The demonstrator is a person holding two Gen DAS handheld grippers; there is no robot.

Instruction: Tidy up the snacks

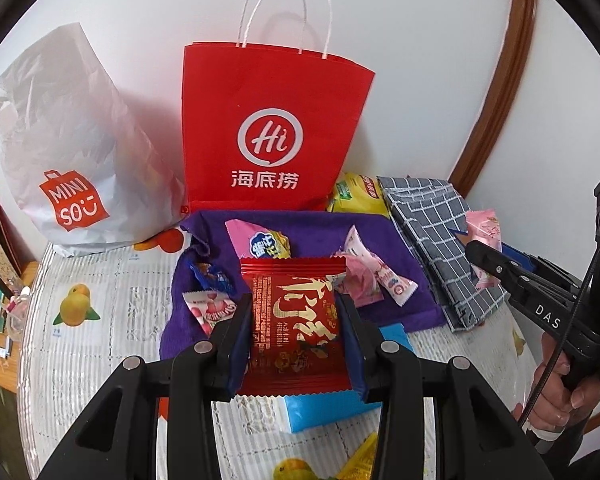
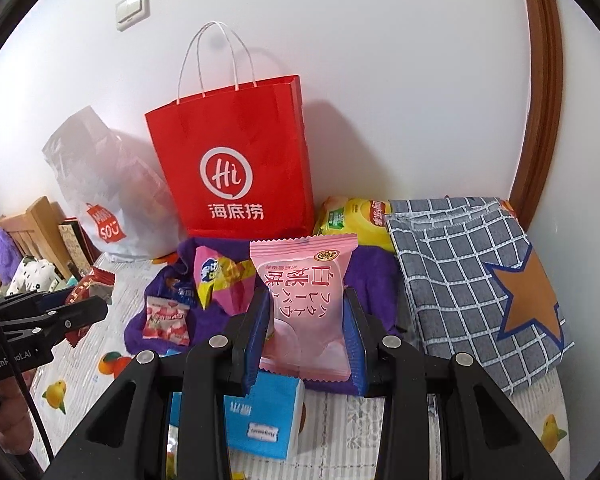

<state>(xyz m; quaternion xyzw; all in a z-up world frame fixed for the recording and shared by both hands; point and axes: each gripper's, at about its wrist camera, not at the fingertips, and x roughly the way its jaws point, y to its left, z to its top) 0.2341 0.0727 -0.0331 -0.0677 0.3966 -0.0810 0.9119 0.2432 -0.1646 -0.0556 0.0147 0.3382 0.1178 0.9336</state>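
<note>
While L hand-held gripper (image 1: 294, 320) clamps red packet (image 1: 294, 312), R hand-held gripper (image 2: 306, 324) clamps pink packet (image 2: 304, 300) w/ red bag (image 2: 236, 168) behind.

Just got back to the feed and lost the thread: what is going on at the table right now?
A person is sorting snacks with a handheld gripper in each hand. The left gripper is shut on a red snack packet, and the right gripper is shut on a pink peach-flavour packet. Both packets are held above the purple cloth, where several small snacks lie loose. A red paper bag stands open-topped against the wall behind, beside a white plastic bag. Neither packet has gone into a bag yet.
</note>
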